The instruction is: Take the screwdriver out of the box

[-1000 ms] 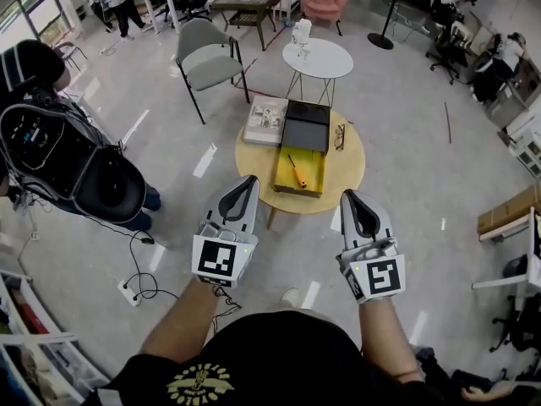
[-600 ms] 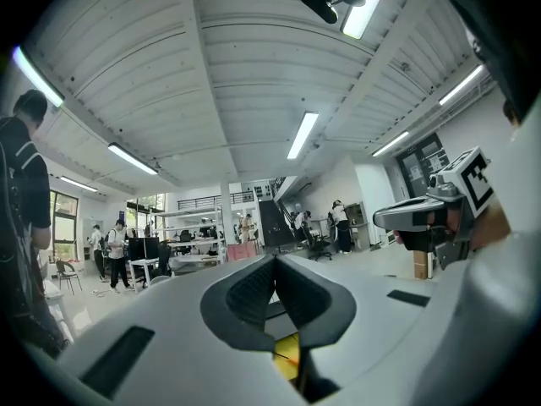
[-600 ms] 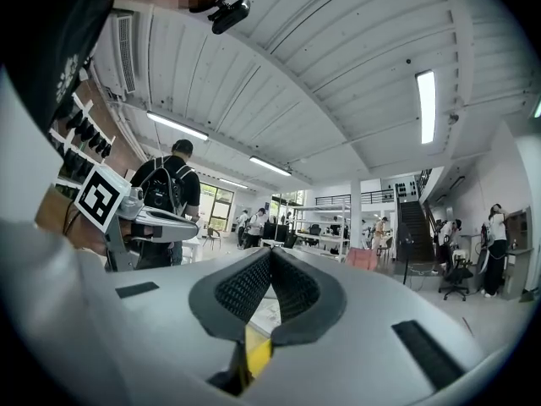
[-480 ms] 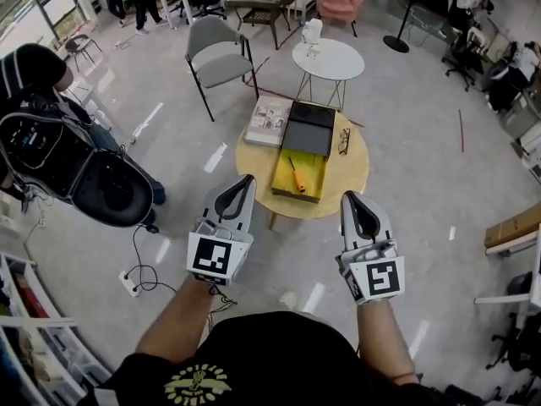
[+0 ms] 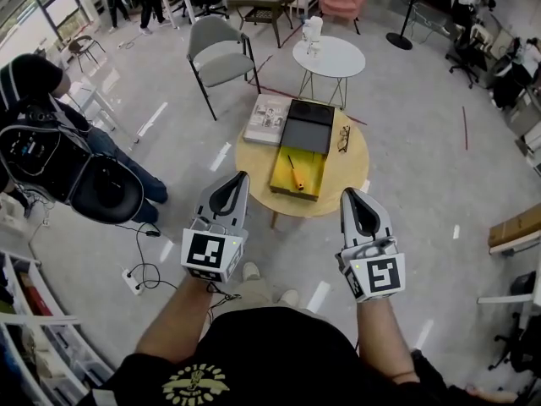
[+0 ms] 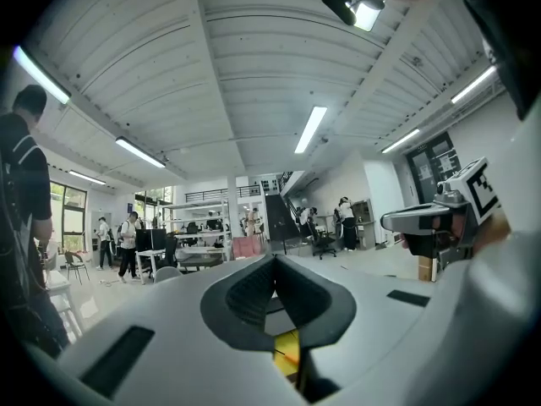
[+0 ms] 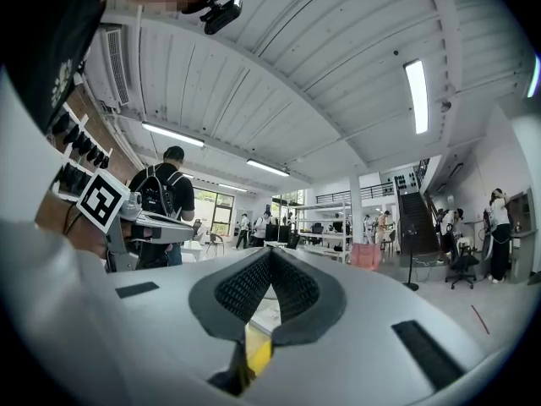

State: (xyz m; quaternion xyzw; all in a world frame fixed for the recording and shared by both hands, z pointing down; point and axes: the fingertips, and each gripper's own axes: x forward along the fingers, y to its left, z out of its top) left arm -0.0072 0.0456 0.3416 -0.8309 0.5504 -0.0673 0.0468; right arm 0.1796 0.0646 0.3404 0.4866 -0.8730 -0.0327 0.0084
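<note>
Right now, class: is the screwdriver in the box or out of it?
In. The screwdriver lies on the yellow lining of the open box, whose lid is folded back.

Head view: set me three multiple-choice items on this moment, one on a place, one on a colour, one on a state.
1. Where does the screwdriver lie?
A) inside the yellow box
B) beside the yellow box
C) under the yellow box
2. What colour is the screwdriver's handle?
A) green
B) orange
C) white
3. How is the right hand-held gripper?
A) shut on the screwdriver
B) wide open
C) shut and empty
Key: 1 A, it lies in the open box on the round table; 2 B, the handle shows orange; 3 C, its jaws meet with nothing between them, short of the table.
</note>
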